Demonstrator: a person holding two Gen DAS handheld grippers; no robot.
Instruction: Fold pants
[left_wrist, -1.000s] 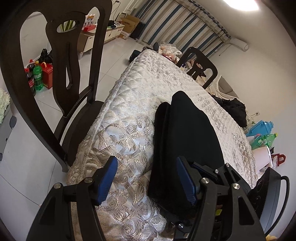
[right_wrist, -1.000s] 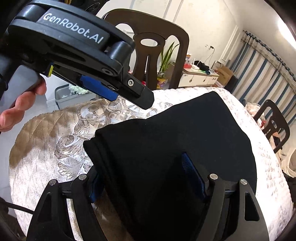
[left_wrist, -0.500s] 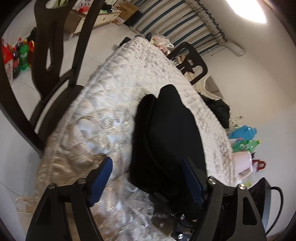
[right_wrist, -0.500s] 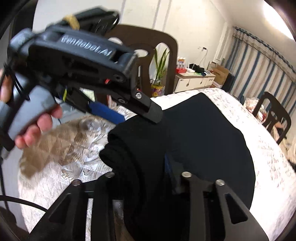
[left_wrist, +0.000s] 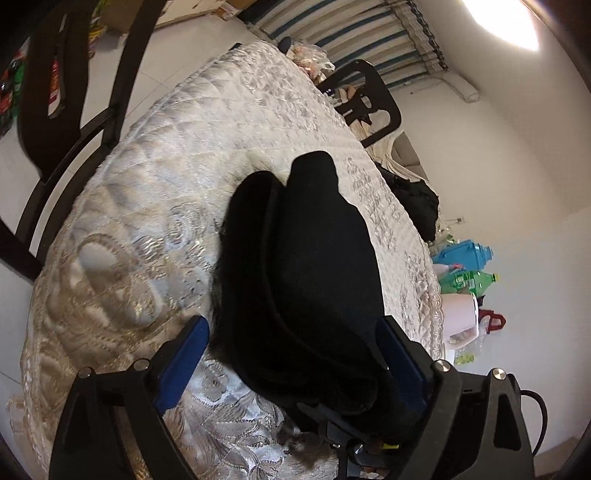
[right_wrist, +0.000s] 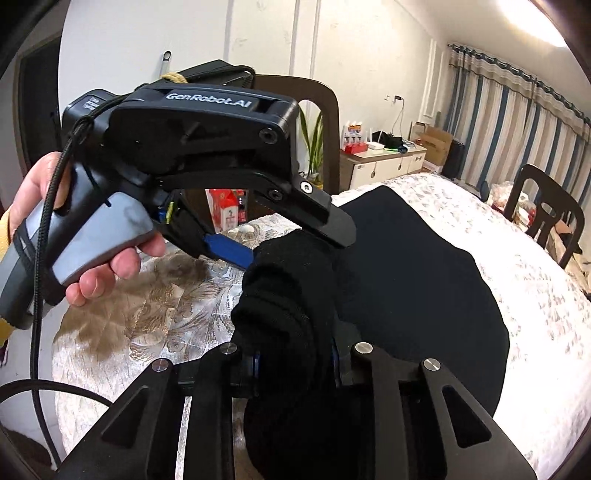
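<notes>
Black pants (left_wrist: 303, 258) lie folded lengthwise on a table with a white embroidered cloth (left_wrist: 155, 177). My left gripper (left_wrist: 291, 354) is open, its blue pads either side of the near end of the pants. In the right wrist view my right gripper (right_wrist: 295, 363) is shut on a bunched fold of the pants (right_wrist: 291, 295). The left gripper (right_wrist: 295, 236) shows there too, its fingers around the top of that same bunch, held by a hand (right_wrist: 107, 266).
Dark wooden chairs stand at the table's left (left_wrist: 74, 92) and far side (left_wrist: 369, 99). Bottles and a teal container (left_wrist: 465, 258) sit on the floor at right. A cabinet (right_wrist: 384, 162) and striped curtains (right_wrist: 517, 122) are at the back.
My right gripper has closed on the near end of the pants and bunched it up. My left gripper has moved in over that end, still open.
</notes>
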